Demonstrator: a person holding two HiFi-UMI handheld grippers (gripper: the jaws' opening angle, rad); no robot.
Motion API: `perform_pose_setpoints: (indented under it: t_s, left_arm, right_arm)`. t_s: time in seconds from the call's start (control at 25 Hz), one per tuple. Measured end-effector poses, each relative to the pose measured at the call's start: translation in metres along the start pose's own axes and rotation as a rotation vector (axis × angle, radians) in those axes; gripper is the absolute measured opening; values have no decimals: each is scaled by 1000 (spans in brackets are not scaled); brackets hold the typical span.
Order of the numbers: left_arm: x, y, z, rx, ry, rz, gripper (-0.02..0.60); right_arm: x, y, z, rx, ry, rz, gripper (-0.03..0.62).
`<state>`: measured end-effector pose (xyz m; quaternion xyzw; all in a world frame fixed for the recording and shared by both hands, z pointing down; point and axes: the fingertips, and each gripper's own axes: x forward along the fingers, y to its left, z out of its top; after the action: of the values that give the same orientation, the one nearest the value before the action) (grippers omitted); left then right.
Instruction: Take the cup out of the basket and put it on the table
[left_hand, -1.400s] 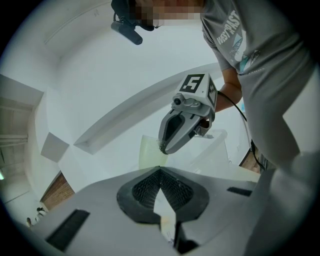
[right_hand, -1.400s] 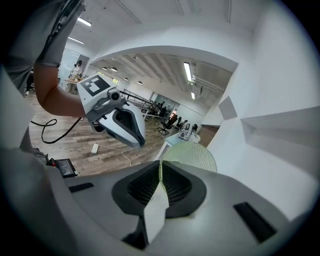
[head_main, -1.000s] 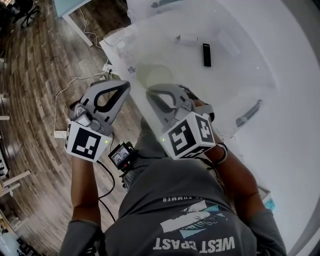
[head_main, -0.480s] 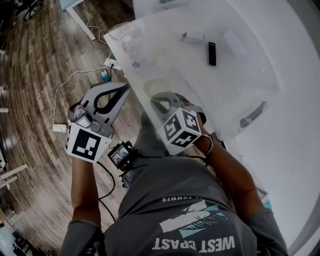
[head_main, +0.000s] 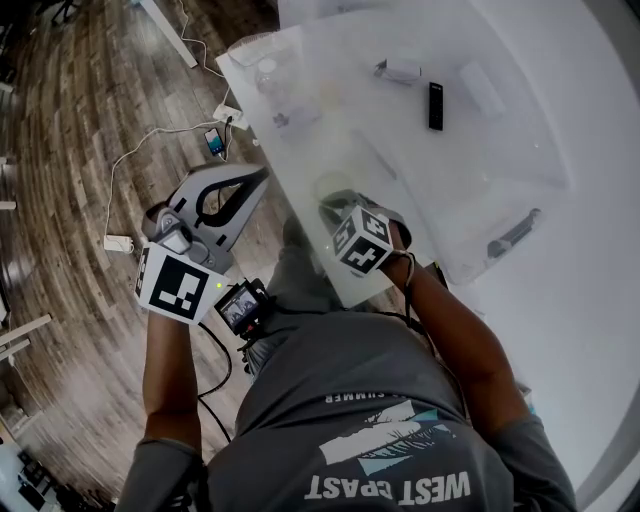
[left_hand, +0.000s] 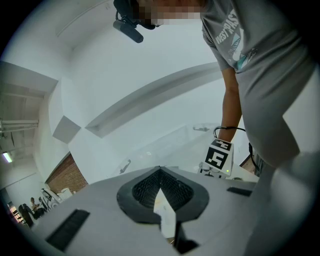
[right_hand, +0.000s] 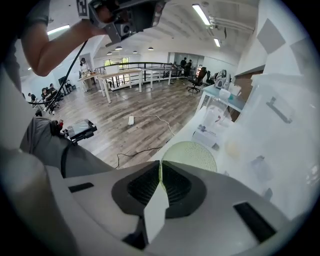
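A pale green cup (head_main: 332, 186) hangs low over the white table (head_main: 560, 300), near its front left edge. My right gripper (head_main: 337, 203) is shut on the cup's rim and points steeply down. In the right gripper view the dimpled cup (right_hand: 192, 154) shows just beyond the right gripper (right_hand: 161, 169), whose jaws pinch its edge. I cannot tell whether the cup touches the tabletop. My left gripper (head_main: 260, 176) is over the wooden floor, left of the table, shut and holding nothing. The left gripper (left_hand: 160, 172) shows its jaws meeting.
A clear tub (head_main: 262, 55) stands at the table's far left corner. Farther back lie a black remote (head_main: 436, 105), a white box (head_main: 482, 90) and a small grey device (head_main: 400, 69). A phone (head_main: 213, 141), a power strip (head_main: 118, 243) and cables lie on the floor.
My right gripper has come down with the cup, from chest height to just over the table's edge, tipping more steeply down. The left gripper has stayed in almost the same place.
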<state>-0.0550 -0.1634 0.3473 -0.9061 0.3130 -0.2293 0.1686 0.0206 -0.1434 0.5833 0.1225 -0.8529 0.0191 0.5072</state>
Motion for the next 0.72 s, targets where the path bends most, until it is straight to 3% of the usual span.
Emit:
perform_pose_setpoints:
  t_s: [0.44,0.72]
  left_arm:
    - [0,-2,-6,-13,0,-2,8]
    - [-1,-3,-5,-9,1,-7,8]
  right_arm:
    - [28,5,-29,24,99,56,31]
    - [29,5,-24,18,131,69,31]
